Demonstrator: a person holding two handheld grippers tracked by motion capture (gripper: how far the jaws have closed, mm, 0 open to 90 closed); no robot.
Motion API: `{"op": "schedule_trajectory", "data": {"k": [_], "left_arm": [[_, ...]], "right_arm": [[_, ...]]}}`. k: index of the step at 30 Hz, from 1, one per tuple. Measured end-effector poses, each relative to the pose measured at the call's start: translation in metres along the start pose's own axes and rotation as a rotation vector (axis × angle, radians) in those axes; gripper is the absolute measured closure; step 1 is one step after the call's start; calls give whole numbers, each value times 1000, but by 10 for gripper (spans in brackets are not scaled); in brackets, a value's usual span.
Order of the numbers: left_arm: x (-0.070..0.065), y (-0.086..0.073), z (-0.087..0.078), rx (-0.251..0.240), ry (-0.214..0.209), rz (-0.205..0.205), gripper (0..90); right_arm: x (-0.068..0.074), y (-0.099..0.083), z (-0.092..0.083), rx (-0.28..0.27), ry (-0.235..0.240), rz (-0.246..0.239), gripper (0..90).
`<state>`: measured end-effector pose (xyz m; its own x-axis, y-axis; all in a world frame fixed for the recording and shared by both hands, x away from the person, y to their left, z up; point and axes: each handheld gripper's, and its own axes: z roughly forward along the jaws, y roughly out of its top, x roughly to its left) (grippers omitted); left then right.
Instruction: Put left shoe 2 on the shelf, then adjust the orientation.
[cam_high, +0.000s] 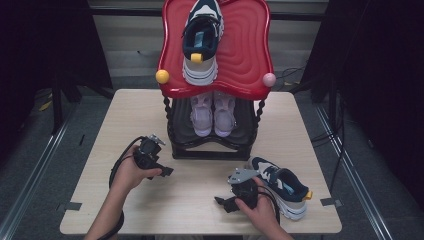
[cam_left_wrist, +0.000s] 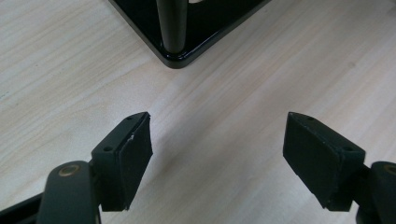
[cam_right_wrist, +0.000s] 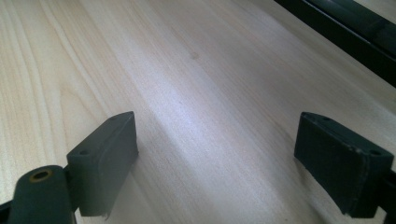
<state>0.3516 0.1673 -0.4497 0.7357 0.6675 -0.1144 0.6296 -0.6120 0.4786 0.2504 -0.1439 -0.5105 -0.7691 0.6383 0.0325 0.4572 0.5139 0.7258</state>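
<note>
In the high view, a person's two hands came in from the bottom, and each hand held a gripper. The left gripper (cam_high: 167, 171) sat low over the table (cam_high: 125, 120), with its tips pointing toward the foot of the black shoe rack (cam_high: 200, 150). The rack stood just past this gripper. The right gripper (cam_high: 220, 202) rested near the front edge of the table. A blue and white shoe (cam_high: 282, 187) lay on the table just beside the right gripper, on its right side, close to the hand that held that gripper. On the rack's lower shelf stood a pair of light purple shoes (cam_high: 212, 114), well beyond both grippers. A red tray (cam_high: 250, 55) made the top of the rack, and another blue and white shoe (cam_high: 201, 37) sat on it, farthest from the grippers.

In the left gripper view, the left gripper (cam_left_wrist: 217, 154) had its jaws spread wide, with nothing between them but bare table (cam_left_wrist: 219, 116). The black corner of the rack (cam_left_wrist: 180, 58) and one dark post (cam_left_wrist: 172, 23) stood straight ahead of the jaws, near but not touching.

In the right gripper view, the right gripper (cam_right_wrist: 215, 163) also had its jaws wide apart and held nothing. Pale wood of the table (cam_right_wrist: 187, 93) lay under and ahead of them. A dark edge of the rack (cam_right_wrist: 345, 28) ran far ahead, off to the right of the jaws.
</note>
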Motion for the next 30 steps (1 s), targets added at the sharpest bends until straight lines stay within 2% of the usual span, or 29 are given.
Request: {"op": "schedule_trajectory", "data": {"k": [4, 7, 8, 12, 15, 17, 18, 19, 22, 30], "left_arm": [[0, -5, 7, -41, 5, -5, 230], [-1, -7, 10, -54, 10, -5, 228], [-2, -9, 13, -75, 15, 4, 228], [-3, -14, 17, -88, 24, 12, 226], [-4, -17, 18, -122, 34, 5, 226], [-4, -18, 18, -126, 31, 1, 223], [-4, -20, 19, -153, 49, 4, 222], [-4, -22, 19, -162, 46, 1, 222], [-4, -26, 21, -176, 47, -13, 222], [-5, -36, 31, -175, 47, -1, 217]], "right_arm": [[0, 0, 0, 1, 1, 0, 128], [0, 0, 0, 0, 1, 0, 128], [0, 0, 0, 0, 0, 0, 127], [0, 0, 0, 0, 0, 0, 128], [0, 0, 0, 1, 1, -1, 128], [0, 0, 0, 1, 1, -1, 128], [0, 0, 0, 1, 1, -1, 128], [0, 0, 0, 1, 1, -1, 128], [0, 0, 0, 2, 2, -1, 127], [0, 0, 0, 5, 1, -3, 127]]}}
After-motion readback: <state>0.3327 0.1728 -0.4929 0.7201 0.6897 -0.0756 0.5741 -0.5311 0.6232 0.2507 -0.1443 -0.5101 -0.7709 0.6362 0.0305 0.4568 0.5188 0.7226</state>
